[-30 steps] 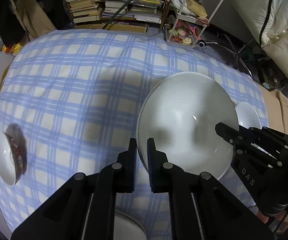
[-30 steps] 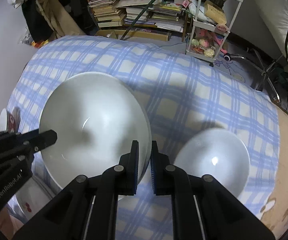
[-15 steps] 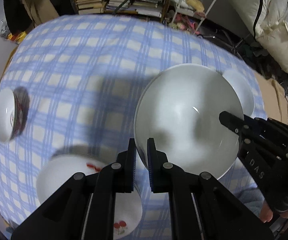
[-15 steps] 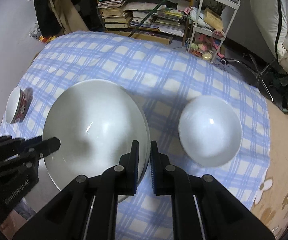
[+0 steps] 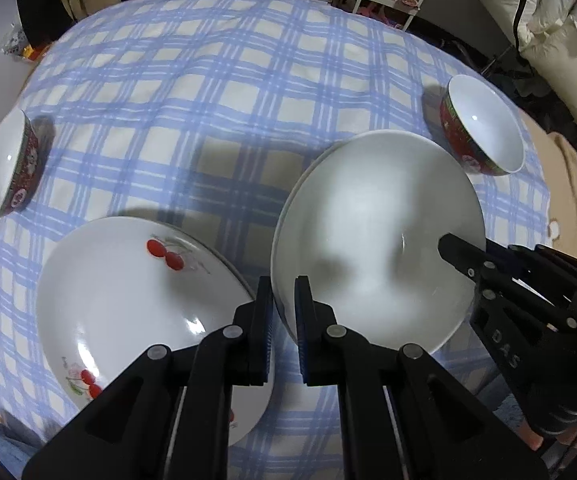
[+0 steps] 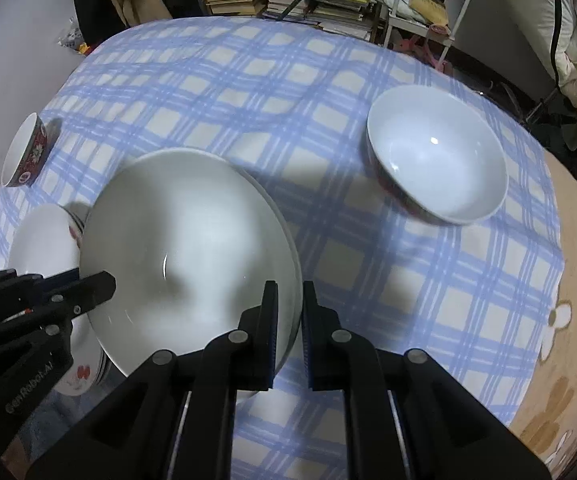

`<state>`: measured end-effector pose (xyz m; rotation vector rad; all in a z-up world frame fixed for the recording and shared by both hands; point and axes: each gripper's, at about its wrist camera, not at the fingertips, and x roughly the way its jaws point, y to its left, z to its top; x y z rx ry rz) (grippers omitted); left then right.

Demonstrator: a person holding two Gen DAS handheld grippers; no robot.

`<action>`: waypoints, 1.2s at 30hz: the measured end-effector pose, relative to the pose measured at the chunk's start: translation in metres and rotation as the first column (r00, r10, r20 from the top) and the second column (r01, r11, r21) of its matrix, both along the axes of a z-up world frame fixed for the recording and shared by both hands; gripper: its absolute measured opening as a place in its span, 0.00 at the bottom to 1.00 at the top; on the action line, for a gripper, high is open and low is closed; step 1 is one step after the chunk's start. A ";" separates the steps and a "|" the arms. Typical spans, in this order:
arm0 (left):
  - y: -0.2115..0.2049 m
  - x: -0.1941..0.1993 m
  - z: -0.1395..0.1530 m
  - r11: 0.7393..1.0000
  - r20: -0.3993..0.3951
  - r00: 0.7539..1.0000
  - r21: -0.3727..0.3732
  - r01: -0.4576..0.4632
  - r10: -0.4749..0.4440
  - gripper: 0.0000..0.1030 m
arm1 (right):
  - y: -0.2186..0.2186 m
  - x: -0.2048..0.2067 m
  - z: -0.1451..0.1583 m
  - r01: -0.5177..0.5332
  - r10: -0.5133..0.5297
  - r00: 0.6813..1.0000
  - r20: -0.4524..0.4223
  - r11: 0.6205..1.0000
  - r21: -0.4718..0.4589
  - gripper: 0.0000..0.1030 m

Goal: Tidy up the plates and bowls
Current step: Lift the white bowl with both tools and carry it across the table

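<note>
Bottom centre of the left wrist view: left gripper [image 5: 284,300] pinched shut on the near rim of the plain white plate [image 5: 376,240], jaws nearly together. Bottom centre of the right wrist view: right gripper [image 6: 288,312] likewise clamped on the opposite rim. Held aloft between both, apparently mid-carry. Lower left: cherry-patterned plate [image 5: 136,304] resting on the checked tablecloth [image 5: 228,80], the likely stacking spot. Next move probably calls for shifting left, levelling over it, lowering, then opening both. Farther off: red-sided bowl [image 5: 8,168] at left edge, another red-sided bowl [image 5: 484,128] at upper right.
</note>
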<state>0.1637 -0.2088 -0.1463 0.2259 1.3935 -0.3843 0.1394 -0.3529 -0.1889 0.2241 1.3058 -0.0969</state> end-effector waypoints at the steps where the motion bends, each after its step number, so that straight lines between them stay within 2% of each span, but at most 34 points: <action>1: 0.000 0.000 0.000 1.000 -0.004 1.000 0.002 -0.003 0.003 0.10 | -0.001 -0.002 -0.001 0.006 -0.006 1.000 -0.003 1.000 0.017 0.12; 9: 0.000 0.002 -0.002 1.000 -0.018 1.000 0.009 -0.004 0.005 0.10 | 0.000 -0.006 -0.003 0.004 -0.004 1.000 0.000 0.999 0.036 0.12; 14: -0.005 -0.001 -0.003 0.998 0.042 0.999 0.056 0.004 -0.006 0.10 | 0.000 -0.005 -0.004 -0.011 0.011 1.000 0.015 0.999 0.039 0.11; 17: -0.004 -0.002 -0.001 0.998 0.048 0.999 0.057 0.007 -0.010 0.13 | -0.004 -0.006 -0.004 -0.009 0.008 1.000 0.021 0.999 0.052 0.11; 20: -0.002 0.000 0.009 1.000 0.055 0.998 0.030 0.005 -0.006 0.15 | -0.010 -0.008 0.003 0.000 -0.002 0.999 0.042 0.998 0.061 0.12; 24: -0.007 0.009 0.027 0.999 0.107 0.994 0.047 -0.003 -0.002 0.15 | -0.024 -0.010 0.022 0.007 -0.012 0.996 0.084 0.998 0.057 0.12; 28: -0.013 0.021 0.045 1.000 0.128 0.992 0.026 -0.008 0.005 0.15 | -0.044 -0.010 0.042 0.033 -0.037 0.993 0.116 0.999 0.035 0.12; 33: -0.031 0.034 0.064 1.000 0.161 0.987 0.013 0.004 -0.006 0.17 | -0.072 -0.007 0.059 0.073 -0.073 0.987 0.142 0.997 0.004 0.12; 36: -0.045 0.040 0.073 1.000 0.178 0.984 0.000 0.014 -0.014 0.19 | -0.088 -0.004 0.064 0.102 -0.101 0.984 0.148 0.995 0.002 0.16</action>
